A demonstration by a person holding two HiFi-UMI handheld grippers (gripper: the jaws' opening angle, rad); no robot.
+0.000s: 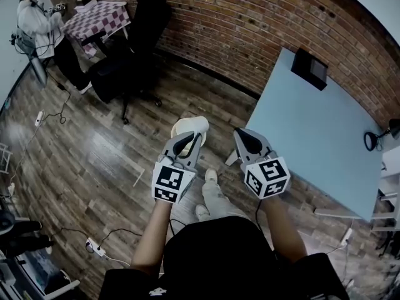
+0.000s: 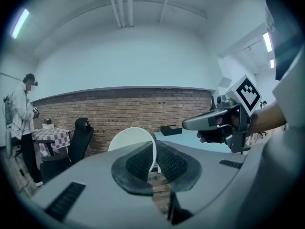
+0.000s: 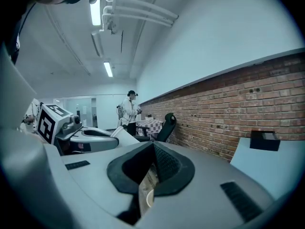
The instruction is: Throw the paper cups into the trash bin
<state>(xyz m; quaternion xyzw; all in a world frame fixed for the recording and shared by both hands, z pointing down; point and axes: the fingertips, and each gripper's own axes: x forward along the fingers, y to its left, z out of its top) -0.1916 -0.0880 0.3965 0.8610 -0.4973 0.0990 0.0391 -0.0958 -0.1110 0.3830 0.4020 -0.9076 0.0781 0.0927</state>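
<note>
Here, L gripper (image 1: 187,144) jaws clamped on wall of white paper cup (image 1: 189,127), up over wood floor (image 1: 94,149), off left edge of pale blue tabletop (image 1: 312,130). R gripper (image 1: 248,141) just beside, jaws together, nothing between. Further out: black office chair (image 1: 134,42), brick wall (image 1: 237,30), person (image 1: 37,24) standing by checkered table (image 1: 100,19).

Left tool (image 1: 189,137), right tool (image 1: 241,134): level, jaws closed

Overhead; gripper views toward brick wall (image 2: 119,109)
</note>
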